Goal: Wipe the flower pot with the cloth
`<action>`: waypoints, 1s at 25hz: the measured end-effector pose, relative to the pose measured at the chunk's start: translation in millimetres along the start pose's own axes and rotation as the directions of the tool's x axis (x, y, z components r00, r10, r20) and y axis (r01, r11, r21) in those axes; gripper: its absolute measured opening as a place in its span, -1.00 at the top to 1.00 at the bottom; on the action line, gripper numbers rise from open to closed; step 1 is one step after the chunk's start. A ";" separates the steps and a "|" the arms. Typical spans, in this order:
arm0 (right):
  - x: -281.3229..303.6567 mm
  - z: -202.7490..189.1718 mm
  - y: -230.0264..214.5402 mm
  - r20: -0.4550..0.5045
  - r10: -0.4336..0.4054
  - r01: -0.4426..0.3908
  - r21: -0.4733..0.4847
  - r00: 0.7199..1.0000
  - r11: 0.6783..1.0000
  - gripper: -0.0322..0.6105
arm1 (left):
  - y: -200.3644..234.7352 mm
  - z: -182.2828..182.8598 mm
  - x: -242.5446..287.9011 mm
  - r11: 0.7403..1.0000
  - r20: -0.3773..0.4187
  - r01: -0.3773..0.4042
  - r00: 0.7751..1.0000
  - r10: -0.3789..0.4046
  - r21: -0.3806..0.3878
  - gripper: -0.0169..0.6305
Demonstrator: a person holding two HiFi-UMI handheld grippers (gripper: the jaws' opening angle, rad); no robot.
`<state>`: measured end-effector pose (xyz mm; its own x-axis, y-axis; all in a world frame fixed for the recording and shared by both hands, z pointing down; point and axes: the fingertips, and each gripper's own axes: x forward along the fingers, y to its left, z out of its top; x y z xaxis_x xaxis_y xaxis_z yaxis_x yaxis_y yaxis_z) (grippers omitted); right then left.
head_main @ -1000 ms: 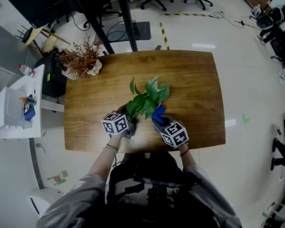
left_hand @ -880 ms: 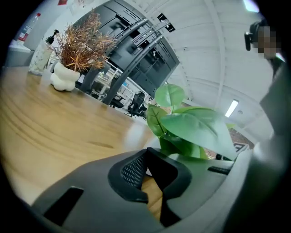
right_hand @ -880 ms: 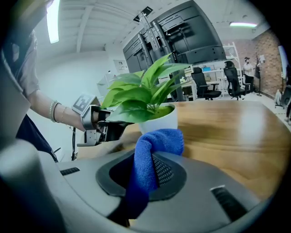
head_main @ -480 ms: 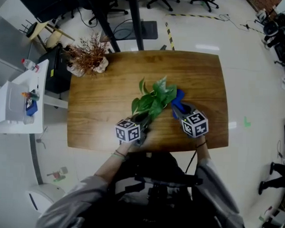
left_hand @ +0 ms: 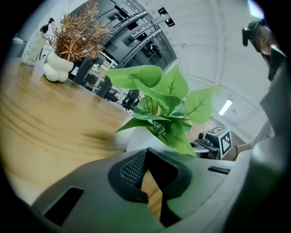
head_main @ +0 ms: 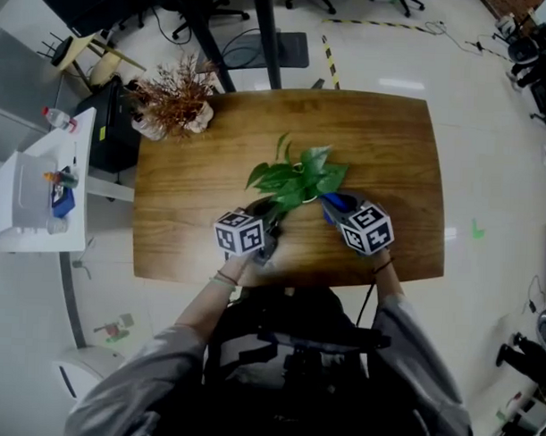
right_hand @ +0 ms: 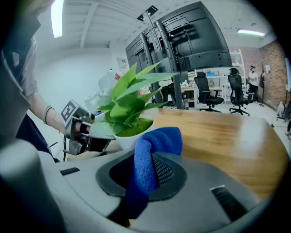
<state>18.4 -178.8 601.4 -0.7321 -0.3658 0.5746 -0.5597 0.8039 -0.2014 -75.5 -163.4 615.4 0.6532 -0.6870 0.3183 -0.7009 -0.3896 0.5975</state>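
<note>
A white flower pot (right_hand: 132, 138) with a leafy green plant (head_main: 297, 176) stands mid-table on the wooden table (head_main: 392, 136). In the right gripper view my right gripper (right_hand: 148, 157) is shut on a blue cloth (right_hand: 154, 141), which bunches up over the jaws just short of the pot's side. In the head view the cloth (head_main: 336, 202) lies at the plant's right. My left gripper (left_hand: 146, 151) is at the pot's (left_hand: 138, 139) front left. Its jaws meet at the tips right before the pot wall, with nothing showing between them. The plant's leaves (left_hand: 166, 98) hide the pot's top.
A white vase of dried reddish stems (head_main: 174, 106) sits at the table's back left corner, also in the left gripper view (left_hand: 68, 50). A white side table (head_main: 37, 191) with small items stands left of the table. Office chairs (right_hand: 207, 93) and dark desk frames lie beyond.
The right gripper with the cloth swung out to the right of the pot, then came back in close to its right side. The left gripper stayed at the pot's front left.
</note>
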 end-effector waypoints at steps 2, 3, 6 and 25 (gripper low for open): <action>8.1 -7.3 12.8 -0.013 0.013 -0.012 0.017 1.000 1.000 0.73 | 13.7 8.4 -4.0 1.000 0.010 -0.019 1.000 0.019 0.001 0.93; 12.6 -9.7 19.5 -0.016 0.019 -0.018 0.026 1.000 0.999 0.73 | 20.2 13.1 -5.5 1.000 0.016 -0.028 0.999 0.028 0.002 0.93; 26.3 -12.6 36.7 -0.021 0.028 -0.027 0.048 0.999 0.998 0.73 | 37.7 27.7 -6.0 0.999 0.033 -0.052 0.998 0.052 0.002 0.93; 10.8 14.4 65.3 0.156 -0.217 0.135 0.419 0.964 0.898 0.73 | 21.0 18.2 -52.8 0.994 -0.035 0.014 0.999 -0.010 0.110 0.93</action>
<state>-31.6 -137.0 583.0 -0.6444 -0.6000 0.4741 -0.7638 0.4758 -0.4361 -129.9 -146.5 597.8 0.6702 -0.6608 0.3380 -0.7188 -0.4646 0.5172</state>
